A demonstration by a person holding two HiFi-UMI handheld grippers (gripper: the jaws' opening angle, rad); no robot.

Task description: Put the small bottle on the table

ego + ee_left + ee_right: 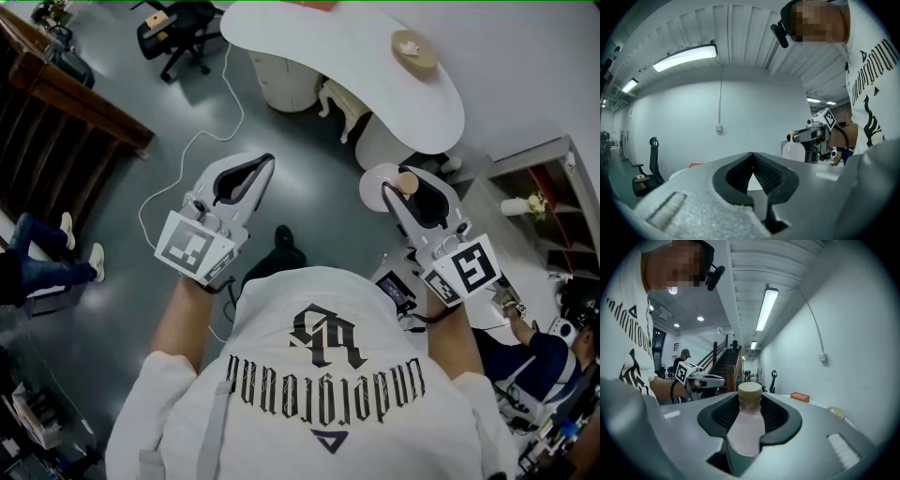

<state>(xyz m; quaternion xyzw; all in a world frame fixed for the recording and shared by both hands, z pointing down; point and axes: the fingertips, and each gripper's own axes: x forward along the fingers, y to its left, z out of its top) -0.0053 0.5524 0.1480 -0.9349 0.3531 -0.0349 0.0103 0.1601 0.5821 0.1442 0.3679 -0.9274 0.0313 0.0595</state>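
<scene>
My right gripper (405, 193) has the small bottle (746, 426) clamped between its ribbed black pads. The jaws stand partly closed around it, one on each side at the shoulder, and the tan cap (750, 392) pokes up just above them. The bottle stands upright in the grip, held in the air over the grey floor and short of the white table (356, 45), which lies ahead with a round tan object (413, 52) resting on it. My left gripper (752, 155) has its jaw tips together with nothing between them, and it hangs level beside the other, well apart from the bottle. I judge the bottle to be light: it is small, its wall is translucent and looks like thin plastic, and it holds a pale pinkish liquid. A wall like that will probably give under a hard squeeze, and it looks smooth enough to slide, so I want firm but not crushing pressure. The present hold, just under the cap where the body narrows, seems a sound one, since the shoulder gives the pads something to bear against. With its narrow base it could tip on release, so I would set it flat on a bare part of the tabletop before letting the jaws spread.
</scene>
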